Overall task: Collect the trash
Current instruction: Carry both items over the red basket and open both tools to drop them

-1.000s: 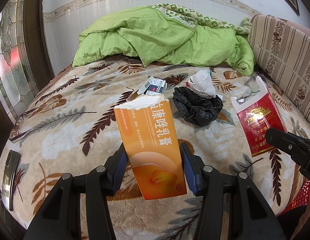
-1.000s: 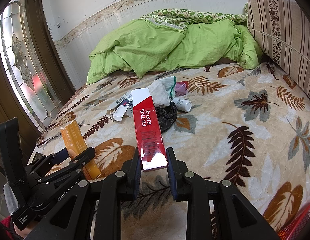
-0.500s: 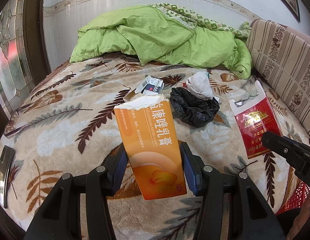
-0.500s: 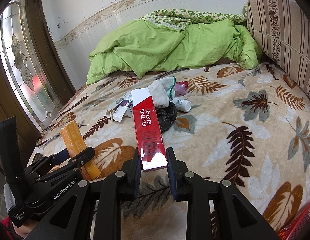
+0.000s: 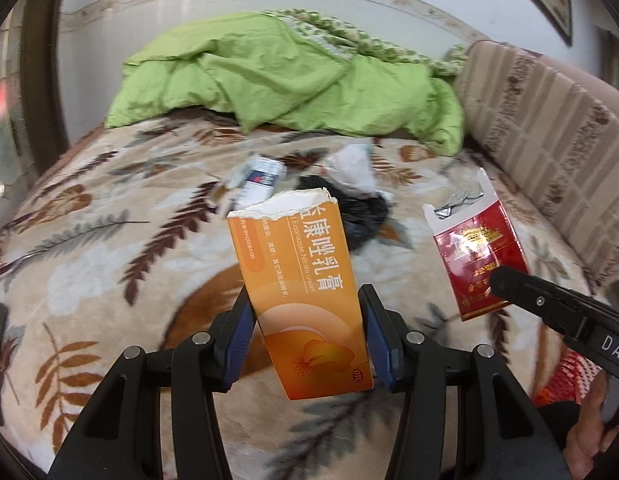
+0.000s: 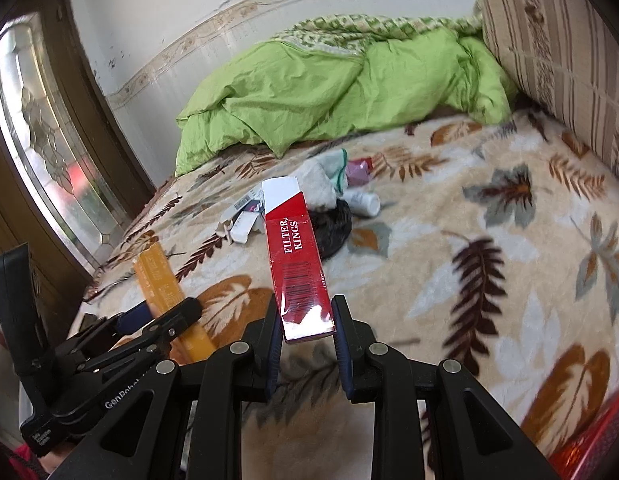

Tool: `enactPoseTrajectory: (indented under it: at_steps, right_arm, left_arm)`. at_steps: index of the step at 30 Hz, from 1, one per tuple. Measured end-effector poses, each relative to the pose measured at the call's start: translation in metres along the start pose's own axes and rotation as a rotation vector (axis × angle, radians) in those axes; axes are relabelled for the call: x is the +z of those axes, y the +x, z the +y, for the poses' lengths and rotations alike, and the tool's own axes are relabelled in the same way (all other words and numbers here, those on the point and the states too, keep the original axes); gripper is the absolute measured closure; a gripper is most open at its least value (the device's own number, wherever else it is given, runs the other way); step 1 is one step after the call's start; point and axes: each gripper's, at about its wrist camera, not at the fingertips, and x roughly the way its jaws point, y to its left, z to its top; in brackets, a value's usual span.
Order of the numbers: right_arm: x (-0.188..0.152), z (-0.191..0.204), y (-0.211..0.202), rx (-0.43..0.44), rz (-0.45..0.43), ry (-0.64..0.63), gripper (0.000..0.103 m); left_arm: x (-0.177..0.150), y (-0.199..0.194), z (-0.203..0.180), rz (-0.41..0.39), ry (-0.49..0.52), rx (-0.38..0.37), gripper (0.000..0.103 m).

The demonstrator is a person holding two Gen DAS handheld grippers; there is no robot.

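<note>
Well, both claws already have something in them. The left claw (image 5: pixel 305 340) is closed on a torn orange cardboard ointment box (image 5: pixel 299 292), its blue pads (image 5: pixel 237 336) pressing the two narrow sides near the lower end, so most of the box sticks out ahead of the claw over the leaf-patterned fleece bed blanket (image 5: pixel 109 248). The right claw (image 6: pixel 305 340) is closed nearly as tight as it goes on a red and white cardboard cigarette carton (image 6: pixel 295 256), again pinched near its near end, with the long body reaching forward and a little up.

Both look like empty, thin card: light, stiff along the length, but easy to crush across the flat faces. The orange box has a ragged open top, so I would expect it to fold there if squeezed; the grip low down on the narrow edges seems the sound place. The carton's glossy wrap may be slippery, and held so far from its middle it could swing or slide out.

Ahead of the claws, well apart from them, lie a crumpled black plastic bag (image 5: pixel 363 216), a wad of white tissue (image 5: pixel 351 170) resting on it, and a small white and blue cardboard box (image 5: pixel 259 182). The soft ones should be gathered by pinching a bunch.

A red mesh basket (image 5: pixel 569 376) shows just below and to the right of the left claw.
</note>
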Motion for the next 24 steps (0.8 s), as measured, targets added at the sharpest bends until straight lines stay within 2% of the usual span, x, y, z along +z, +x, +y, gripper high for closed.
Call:
enactPoseTrajectory:
  at_steps: [4, 10, 16, 20, 24]
  right_arm:
    - [-0.006, -0.016, -0.028, 0.007, -0.002, 0.054, 0.078]
    - [-0.02, -0.061, -0.094, -0.047, -0.049, 0.15, 0.078]
    - [-0.05, -0.113, -0.155, -0.165, -0.08, 0.257, 0.078]
    - [-0.07, -0.151, -0.197, -0.259, -0.11, 0.343, 0.078]
    - [-0.088, -0.179, -0.232, -0.341, -0.134, 0.401, 0.078]
  left_arm:
    - [0.001, -0.01, -0.022, 0.005, 0.037, -0.057, 0.053]
    - [0.0, -0.026, -0.074, 0.022, 0.12, -0.185, 0.053]
    - [-0.005, -0.039, -0.147, 0.082, 0.224, -0.358, 0.053]
    - [-0.014, -0.04, -0.204, 0.154, 0.302, -0.479, 0.053]
    - [-0.029, -0.04, -0.256, 0.218, 0.38, -0.562, 0.053]
